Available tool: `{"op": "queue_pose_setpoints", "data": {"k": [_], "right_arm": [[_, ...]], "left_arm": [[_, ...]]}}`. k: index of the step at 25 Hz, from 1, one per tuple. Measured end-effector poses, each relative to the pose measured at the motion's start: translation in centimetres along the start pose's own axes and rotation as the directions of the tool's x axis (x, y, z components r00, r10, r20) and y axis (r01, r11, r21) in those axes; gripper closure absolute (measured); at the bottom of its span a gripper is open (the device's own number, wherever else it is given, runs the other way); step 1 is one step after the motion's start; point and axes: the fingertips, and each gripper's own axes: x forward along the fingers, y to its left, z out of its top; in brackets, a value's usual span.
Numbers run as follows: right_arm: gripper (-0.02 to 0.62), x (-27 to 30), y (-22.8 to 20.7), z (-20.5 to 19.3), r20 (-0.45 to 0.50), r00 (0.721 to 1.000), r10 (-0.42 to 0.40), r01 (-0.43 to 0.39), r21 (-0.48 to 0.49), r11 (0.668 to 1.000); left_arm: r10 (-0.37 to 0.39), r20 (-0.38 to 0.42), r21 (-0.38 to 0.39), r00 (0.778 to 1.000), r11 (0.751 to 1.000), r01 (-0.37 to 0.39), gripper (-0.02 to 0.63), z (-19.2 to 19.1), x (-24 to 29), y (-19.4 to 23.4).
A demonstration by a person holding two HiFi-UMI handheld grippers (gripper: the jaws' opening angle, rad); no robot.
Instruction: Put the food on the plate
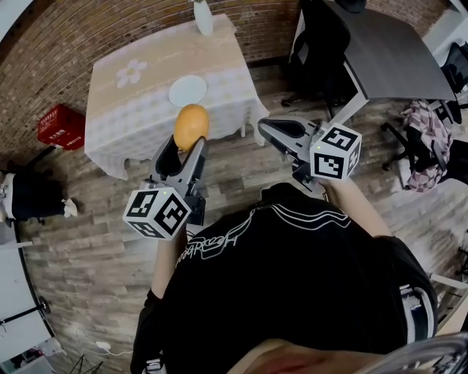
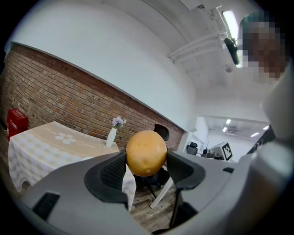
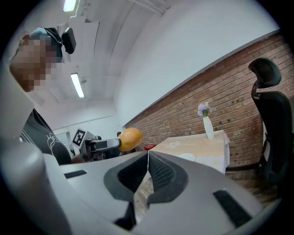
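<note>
My left gripper (image 1: 189,139) is shut on an orange-yellow round fruit (image 1: 191,126), held up in the air short of the table. The same fruit (image 2: 146,153) fills the gap between the left jaws, and it shows small (image 3: 130,138) in the right gripper view. A white plate (image 1: 188,90) lies on the table with the pale checked cloth (image 1: 139,109), beyond the fruit. My right gripper (image 1: 272,131) is shut with nothing in it, its jaws touching (image 3: 148,161), to the right of the left one.
A white vase with flowers (image 1: 203,17) stands at the table's far edge. A red crate (image 1: 60,126) sits on the floor left of the table. A grey desk (image 1: 395,55) and black office chair (image 1: 318,40) stand at the right. The brick wall (image 1: 58,51) runs behind.
</note>
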Motion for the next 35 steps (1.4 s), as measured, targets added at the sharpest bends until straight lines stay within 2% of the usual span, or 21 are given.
{"op": "queue_pose_setpoints", "data": {"k": [17, 30, 35], "right_arm": [[0.598, 7.3, -6.9, 2.3, -0.035, 0.994, 0.105, -0.103, 0.052, 0.993], [0.598, 13.8, -13.4, 3.8, -0.081, 0.986, 0.146, -0.139, 0.086, 0.987], [0.598, 16.0, -15.8, 3.4, -0.1, 0.983, 0.153, -0.143, 0.101, 0.985]], "left_arm": [[0.1, -0.035, -0.029, 0.994, 0.994, -0.101, 0.334, 1.7, 6.1, 5.9], [0.166, -0.041, -0.054, 0.985, 0.984, -0.168, 0.333, 3.6, 11.7, 12.3], [0.204, -0.051, -0.029, 0.978, 0.978, -0.206, 0.334, 3.8, 13.8, 15.2]]}}
